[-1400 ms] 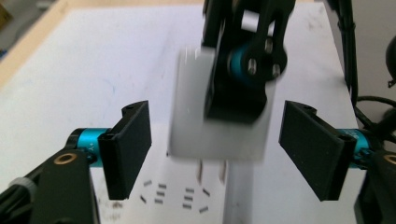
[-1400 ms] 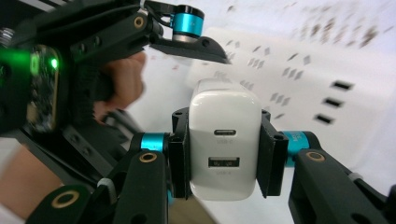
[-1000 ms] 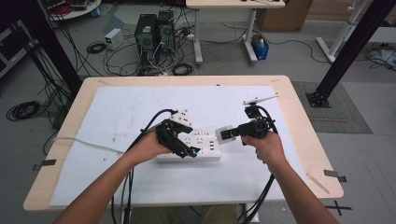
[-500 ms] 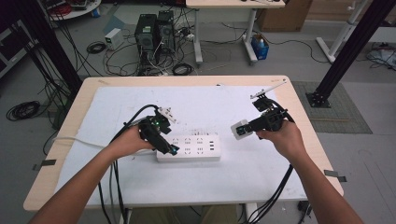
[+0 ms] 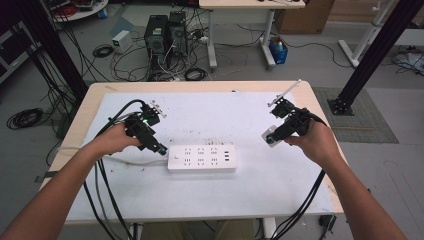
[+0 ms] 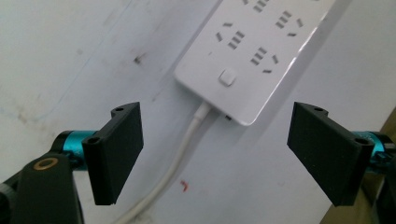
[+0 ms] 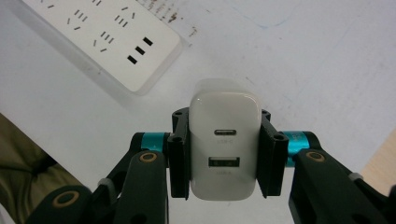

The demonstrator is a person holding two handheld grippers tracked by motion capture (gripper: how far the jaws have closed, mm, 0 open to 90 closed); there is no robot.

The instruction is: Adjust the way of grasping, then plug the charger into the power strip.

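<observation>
Here the right gripper (image 5: 270, 139) pinches a white charger (image 7: 224, 151) above the table right of the power strip (image 5: 202, 158), while the left gripper (image 6: 219, 154) hangs spread near its cord end, so the unheld strip might slide during plugging.

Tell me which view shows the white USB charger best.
The right gripper view: the charger fills the centre, clamped between the right gripper's jaws, both its ports facing the camera. In the high view it is a small pale block at that gripper's tip, without detail.
</observation>
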